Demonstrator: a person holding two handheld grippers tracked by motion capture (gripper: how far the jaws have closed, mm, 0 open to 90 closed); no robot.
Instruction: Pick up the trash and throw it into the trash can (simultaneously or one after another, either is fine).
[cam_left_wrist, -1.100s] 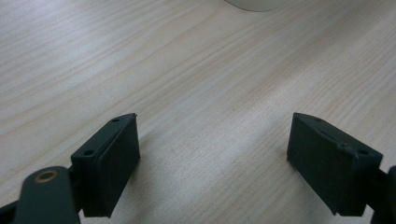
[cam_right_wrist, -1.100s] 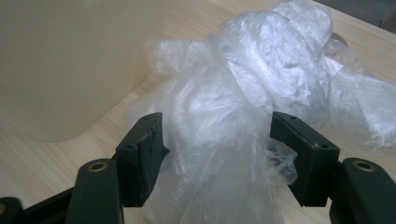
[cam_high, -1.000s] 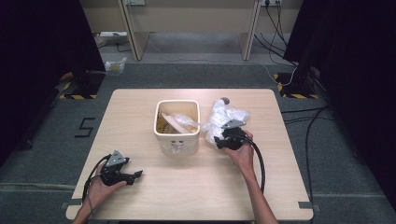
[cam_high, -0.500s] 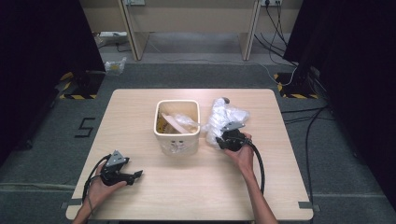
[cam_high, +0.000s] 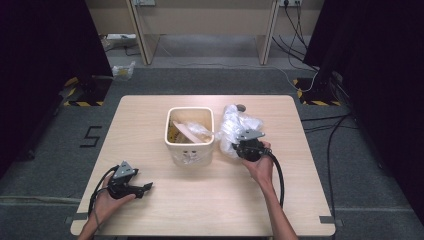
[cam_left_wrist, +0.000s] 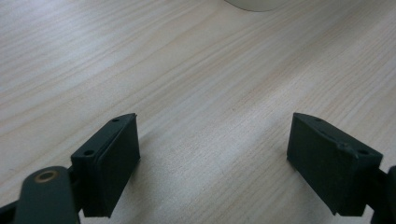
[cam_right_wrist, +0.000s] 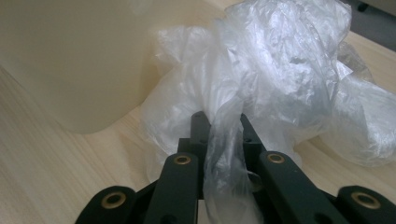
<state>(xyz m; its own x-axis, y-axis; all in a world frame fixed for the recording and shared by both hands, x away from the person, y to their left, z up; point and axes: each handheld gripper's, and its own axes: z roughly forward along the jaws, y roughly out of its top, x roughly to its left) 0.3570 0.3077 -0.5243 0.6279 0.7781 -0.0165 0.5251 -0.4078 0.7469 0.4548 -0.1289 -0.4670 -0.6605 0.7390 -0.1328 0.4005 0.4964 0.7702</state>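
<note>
A crumpled clear plastic bag (cam_high: 240, 127) lies on the wooden table (cam_high: 210, 205) just right of a cream square bin (cam_high: 190, 132). My right gripper (cam_high: 239, 147) sits at the bag's near edge; its jaws have just been closing and now pinch a fold of the plastic bag (cam_right_wrist: 280, 65) between the pads, the right gripper (cam_right_wrist: 223, 126) right beside the bin's wall (cam_right_wrist: 70, 60). My left gripper (cam_high: 145, 188) rests low over bare wood at the front left, the left gripper (cam_left_wrist: 212, 149) open wide with nothing between its jaws.
The bin holds several pieces of waste, among them a flat tan piece (cam_high: 186, 131). A black cable (cam_high: 277, 175) trails from the right gripper along the forearm. Cables and desk legs stand on the grey floor (cam_high: 215, 80) beyond the table.
My right gripper's jaws have closed on a fold of the plastic bag, with the hand barely shifting. The left hand and gripper have stayed where they were.
</note>
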